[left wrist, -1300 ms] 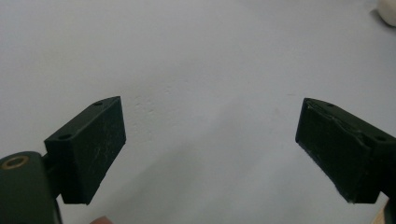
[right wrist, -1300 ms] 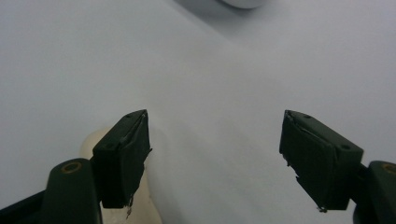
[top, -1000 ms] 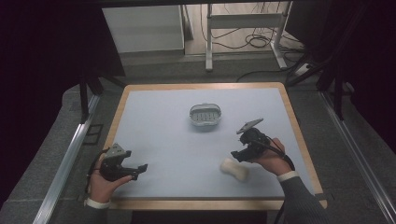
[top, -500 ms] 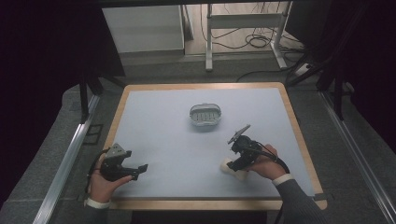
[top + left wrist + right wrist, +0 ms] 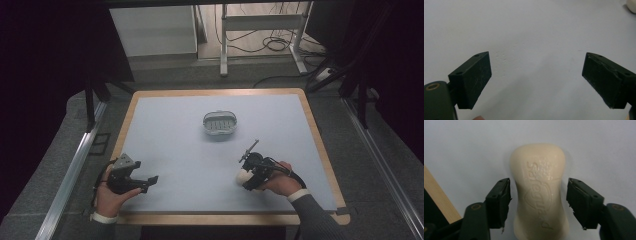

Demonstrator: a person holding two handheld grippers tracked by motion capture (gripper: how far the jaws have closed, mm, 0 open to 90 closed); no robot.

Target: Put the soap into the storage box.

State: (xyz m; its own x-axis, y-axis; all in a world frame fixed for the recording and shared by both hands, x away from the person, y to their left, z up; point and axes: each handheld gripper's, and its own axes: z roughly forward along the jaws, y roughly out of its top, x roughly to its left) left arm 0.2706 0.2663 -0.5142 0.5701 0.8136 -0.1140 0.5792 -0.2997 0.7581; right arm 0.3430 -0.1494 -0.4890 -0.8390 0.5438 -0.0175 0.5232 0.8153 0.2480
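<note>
A cream bar of soap [image 5: 539, 192] lies on the pale blue table top, and the high view shows it [image 5: 243, 177] near the front right. My right gripper [image 5: 539, 202] straddles the bar, jaws open with a small gap on each side; in the high view the right gripper [image 5: 251, 176] sits over it. A grey soap dish [image 5: 219, 123] stands at the table's middle, farther back. My left gripper [image 5: 150, 180] rests at the front left, open and holding nothing [image 5: 536, 80]. An edge of the soap [image 5: 632, 5] peeks in at the top right of the left gripper view.
The table has a wooden rim [image 5: 215, 218] around the blue mat; a strip of that rim [image 5: 439, 197] runs at the left of the right gripper view. Dark floor and metal rails [image 5: 67, 175] flank the table. A white frame [image 5: 225, 45] and cables lie beyond the far edge.
My right gripper has come down and toward the front, from above the table right of the soap to around the bar. The left gripper has stayed where it was.
</note>
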